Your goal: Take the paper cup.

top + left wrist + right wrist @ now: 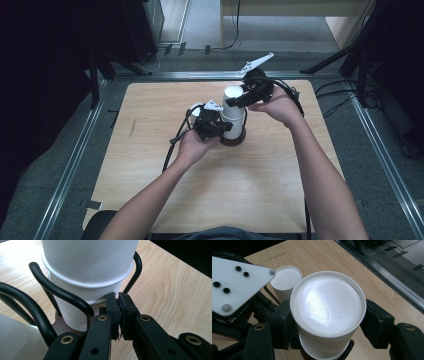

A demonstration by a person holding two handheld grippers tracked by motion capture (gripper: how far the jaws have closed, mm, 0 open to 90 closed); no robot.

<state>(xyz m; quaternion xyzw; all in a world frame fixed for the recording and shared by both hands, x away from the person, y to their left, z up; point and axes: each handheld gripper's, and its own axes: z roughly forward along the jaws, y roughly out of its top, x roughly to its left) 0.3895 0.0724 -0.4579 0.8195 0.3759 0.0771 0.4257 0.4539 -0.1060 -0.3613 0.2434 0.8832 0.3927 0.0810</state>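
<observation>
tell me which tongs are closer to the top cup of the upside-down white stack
Right. The right tongs clamp the top cup on both sides near its upturned base. The left tongs sit lower, shut, beside the stack's ribbed rims at the black wire holder.

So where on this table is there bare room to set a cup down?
The table is bare in front, toward the person, and along its left and right sides. It is crowded mid-back: cup stack in its holder, a second cup, both grippers.

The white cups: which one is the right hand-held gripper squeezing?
The top cup of the stack in the black wire holder. The right hand-held gripper's jaws press its sides. The smaller cup stands apart, untouched, behind it.
</observation>
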